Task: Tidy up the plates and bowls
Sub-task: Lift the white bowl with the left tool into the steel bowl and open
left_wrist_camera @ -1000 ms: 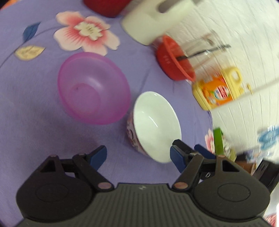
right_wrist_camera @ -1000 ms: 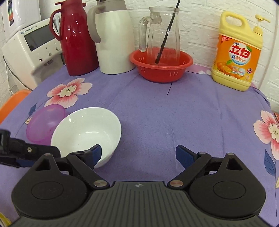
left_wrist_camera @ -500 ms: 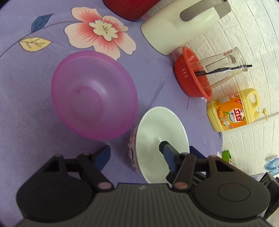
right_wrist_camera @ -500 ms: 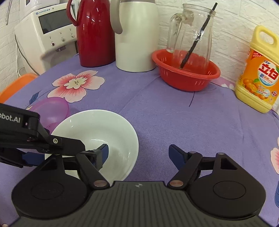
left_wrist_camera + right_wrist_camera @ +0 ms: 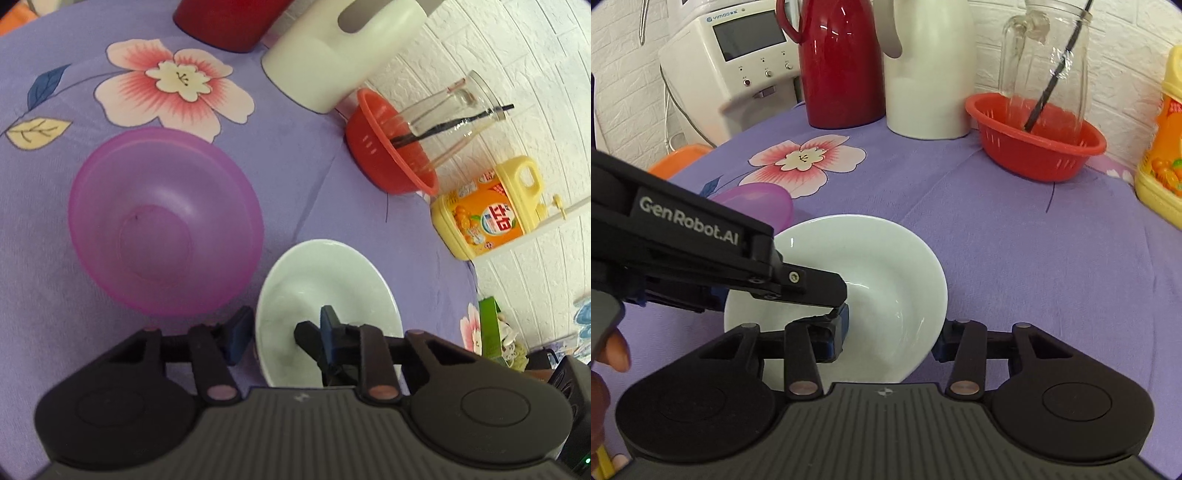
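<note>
tablecloth [image 5: 303, 177]; fingers [image 5: 236, 332] newly astride white bowl [image 5: 332, 273]

Both views are brightly and evenly lit, with only soft shadows. Glare is seen on the red flask [image 5: 842, 62]. Edges are bent by fisheye distortion and slightly blurred.

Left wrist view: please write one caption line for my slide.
Left gripper straddles the white bowl rim beside the pink bowl.

"GenRobot.AI" stands in white letters on the black body of the left tool [image 5: 837, 325]. The white appliance [image 5: 738, 62] carries a small blue brand line above its screen, reading roughly "vimoo". The detergent bottle's [image 5: 487, 214] label print is unreadable.
</note>
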`<state>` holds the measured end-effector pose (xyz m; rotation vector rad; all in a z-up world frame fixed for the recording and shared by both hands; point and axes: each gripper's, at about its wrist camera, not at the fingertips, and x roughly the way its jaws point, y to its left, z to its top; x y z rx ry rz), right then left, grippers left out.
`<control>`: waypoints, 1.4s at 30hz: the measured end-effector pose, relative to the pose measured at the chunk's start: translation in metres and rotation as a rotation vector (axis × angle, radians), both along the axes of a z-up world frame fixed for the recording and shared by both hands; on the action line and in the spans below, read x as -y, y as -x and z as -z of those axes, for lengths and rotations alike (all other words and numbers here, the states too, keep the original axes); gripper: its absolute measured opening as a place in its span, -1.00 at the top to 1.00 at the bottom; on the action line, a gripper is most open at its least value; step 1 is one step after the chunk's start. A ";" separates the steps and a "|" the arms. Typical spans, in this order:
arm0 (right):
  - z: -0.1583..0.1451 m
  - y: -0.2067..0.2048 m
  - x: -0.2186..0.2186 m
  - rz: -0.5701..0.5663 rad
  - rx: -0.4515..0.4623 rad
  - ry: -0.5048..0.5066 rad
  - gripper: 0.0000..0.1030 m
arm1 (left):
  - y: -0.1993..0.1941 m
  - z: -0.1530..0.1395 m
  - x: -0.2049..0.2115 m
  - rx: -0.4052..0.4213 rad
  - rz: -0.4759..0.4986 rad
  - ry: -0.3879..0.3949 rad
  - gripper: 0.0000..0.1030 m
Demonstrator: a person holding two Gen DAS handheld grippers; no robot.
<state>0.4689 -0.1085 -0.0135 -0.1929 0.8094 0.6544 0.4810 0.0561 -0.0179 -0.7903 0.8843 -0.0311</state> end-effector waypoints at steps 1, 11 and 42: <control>-0.001 0.005 0.002 0.001 0.003 0.005 -0.51 | 0.003 0.000 0.001 0.001 0.009 0.002 0.54; -0.025 0.076 0.029 0.035 0.038 0.039 -0.71 | 0.063 -0.018 0.030 0.020 0.102 0.018 0.55; -0.020 0.285 0.124 0.217 0.088 0.006 -0.94 | 0.247 -0.019 0.129 0.111 0.428 -0.172 0.39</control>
